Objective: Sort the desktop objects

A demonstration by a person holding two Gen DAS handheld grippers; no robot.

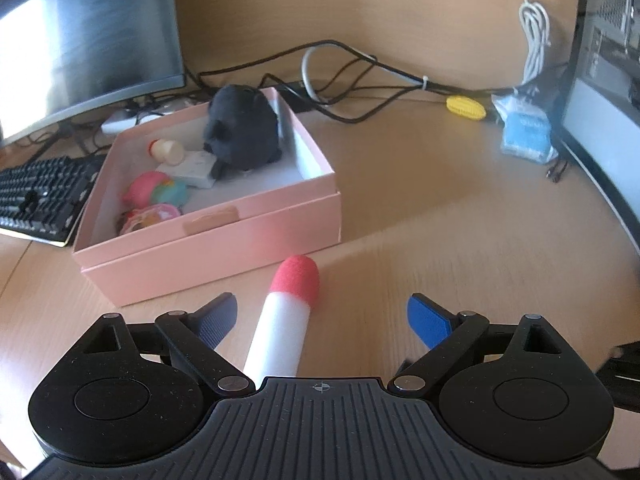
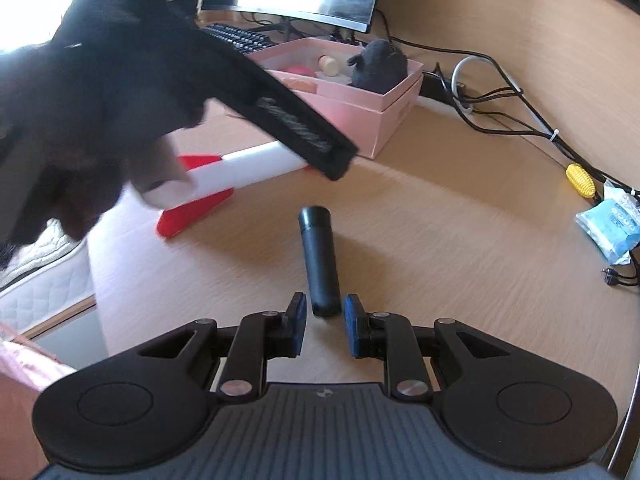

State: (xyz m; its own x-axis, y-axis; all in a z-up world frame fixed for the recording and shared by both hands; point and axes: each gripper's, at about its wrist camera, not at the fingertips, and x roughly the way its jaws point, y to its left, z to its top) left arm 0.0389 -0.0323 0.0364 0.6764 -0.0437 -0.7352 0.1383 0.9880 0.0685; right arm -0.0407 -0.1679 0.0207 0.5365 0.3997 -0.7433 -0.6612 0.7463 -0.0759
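A white foam rocket with a red tip lies on the wooden desk between the wide-apart fingers of my left gripper, close to the left finger, and neither pad presses on it. Just beyond it stands a pink box holding a black plush toy and small pink toys. In the right wrist view the rocket shows red fins, and the left gripper's finger crosses over it. My right gripper is shut on the near end of a black cylinder. The pink box sits farther back.
A keyboard and monitor sit left of the box. Black cables run along the back wall. A yellow ribbed object and a blue packet lie at the right. The desk edge drops off at the left.
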